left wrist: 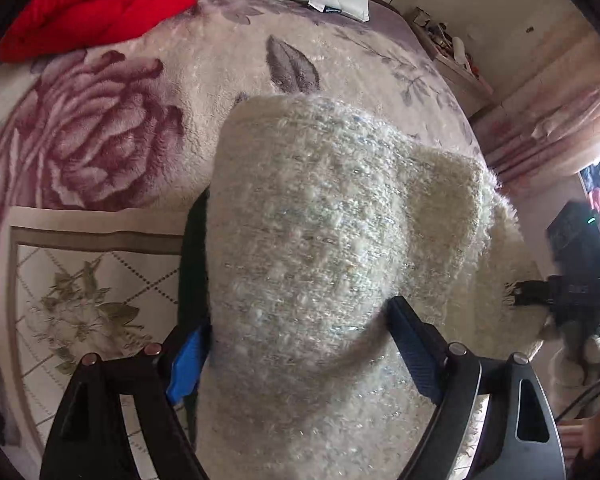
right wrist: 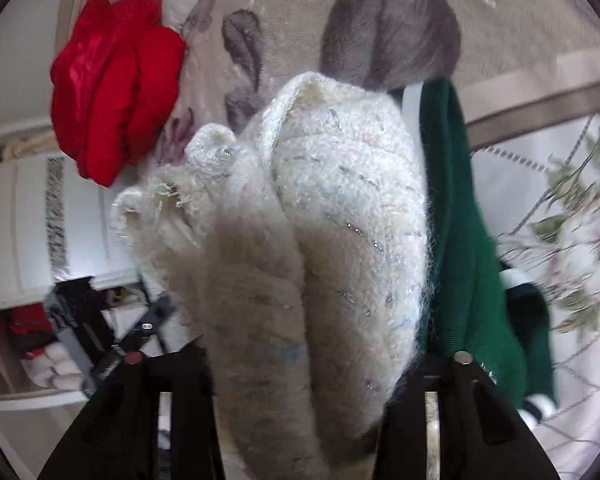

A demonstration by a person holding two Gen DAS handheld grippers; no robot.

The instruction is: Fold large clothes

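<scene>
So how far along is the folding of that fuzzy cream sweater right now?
Midway, it seems. The cream sweater already looks doubled over, and the left gripper and right gripper each grip a bunch of it above the floral blanket. Left: lay it flat. A green garment beside it and the red one look unfolded.

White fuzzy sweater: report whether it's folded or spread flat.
Folded, not flat: the white fuzzy sweater shows bunched, doubled layers, held between both grippers' fingers.

The fuzzy cream sweater (right wrist: 320,220) swallows both right gripper (right wrist: 300,360) fingertips. The green garment (right wrist: 460,240) is mostly tucked behind it, and the flowers at far right are just blur.
</scene>
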